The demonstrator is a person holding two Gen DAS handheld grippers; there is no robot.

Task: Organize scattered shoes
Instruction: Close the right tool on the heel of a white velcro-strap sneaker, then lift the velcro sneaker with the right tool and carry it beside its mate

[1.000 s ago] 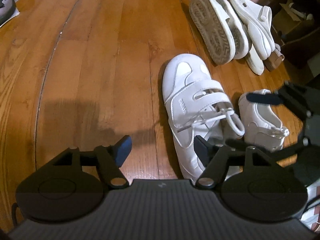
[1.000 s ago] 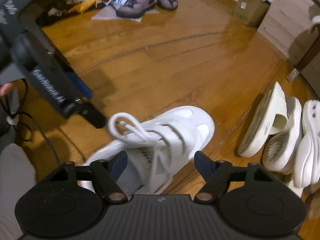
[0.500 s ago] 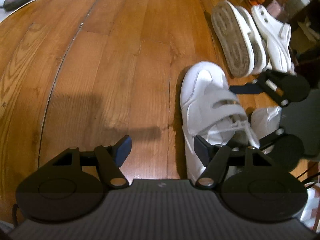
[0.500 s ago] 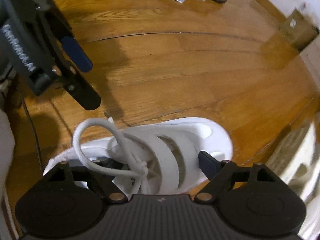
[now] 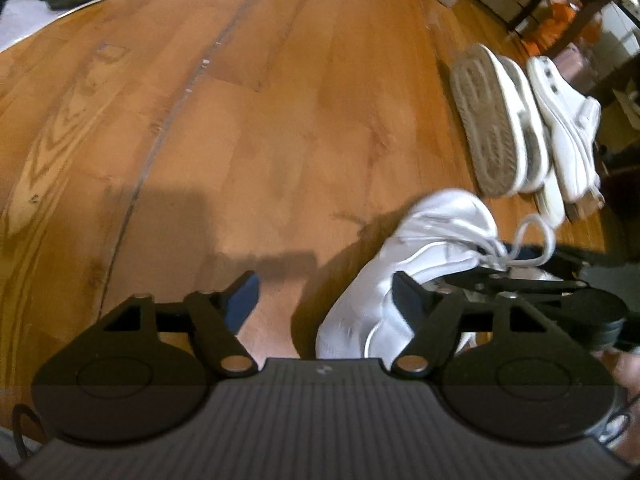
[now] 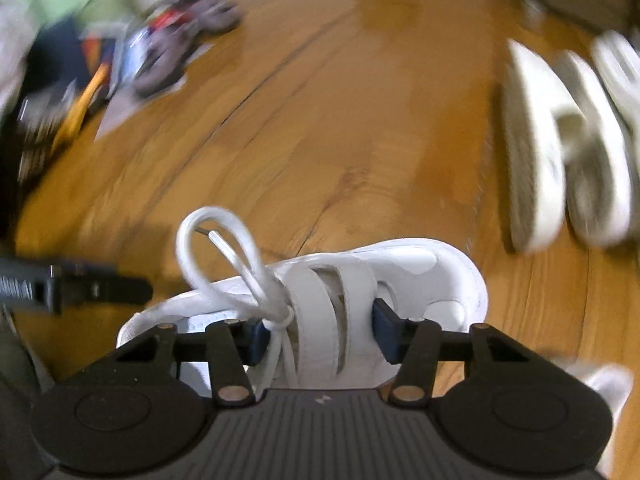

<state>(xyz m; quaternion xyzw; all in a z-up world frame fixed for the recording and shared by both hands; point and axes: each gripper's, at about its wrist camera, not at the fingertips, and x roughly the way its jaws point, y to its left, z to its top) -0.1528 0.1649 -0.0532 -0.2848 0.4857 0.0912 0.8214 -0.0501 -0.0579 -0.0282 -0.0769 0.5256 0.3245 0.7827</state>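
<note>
Wooden floor (image 5: 248, 128): broad glossy planks of warm orange-brown with cathedral grain and dark seams between the boards, filling both wrist views. White sandals (image 5: 516, 120): a cluster of pale moulded rubber slides and a perforated clog at the right of the floor, one slide tipped on edge so its gritty, ridged oval sole faces outward; in the right wrist view they are blurred. White sneaker (image 6: 320, 292): smooth leather-like upper with a rounded toe, two wide flat straps across the instep and a round cord lace tied in an upstanding loop; it sits on the floor near the sandals, apart from them, directly under the right gripper. Right gripper (image 6: 316, 334): matte black linkage arms with dark blue flat pads; its jaws are closing, the pads set on either side of the strapped instep and pressing against the straps and lace knot. Left gripper (image 5: 324, 300): same black, ribbed body and blue pads; its jaws are opening with only bare floor and the sneaker's heel edge showing between them, and they hold nothing, the right-hand pad lying just beside the sneaker's side. Grey-brown shoes (image 6: 184, 44): a dull suede-like pair on a sheet of paper among coloured clutter at the far left edge, too blurred for detail.
</note>
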